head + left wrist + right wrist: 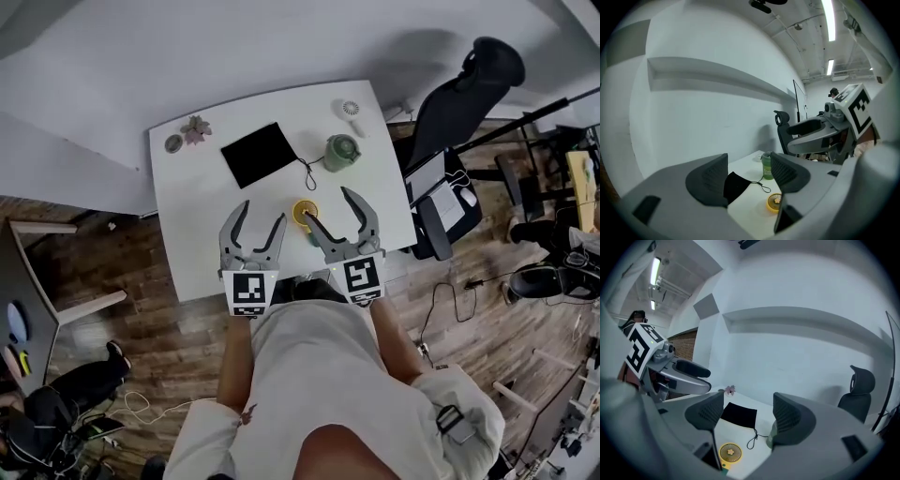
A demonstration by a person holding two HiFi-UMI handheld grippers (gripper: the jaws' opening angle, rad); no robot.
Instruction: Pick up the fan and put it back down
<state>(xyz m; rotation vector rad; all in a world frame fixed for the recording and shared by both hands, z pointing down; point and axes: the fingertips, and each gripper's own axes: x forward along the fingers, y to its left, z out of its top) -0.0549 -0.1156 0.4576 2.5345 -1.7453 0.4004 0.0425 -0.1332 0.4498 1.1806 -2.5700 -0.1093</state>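
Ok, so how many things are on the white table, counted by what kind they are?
Fans: 2, the yellow fan and the white fan
black pouch: 1
green jar: 1
pink flower: 1
grey round thing: 1
Total: 6

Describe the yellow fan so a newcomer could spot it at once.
On the white table, look toward the near edge. The fan lies there, nearer than the black pouch and green jar. It is the only yellow round thing, unlike the white fan at the far corner.
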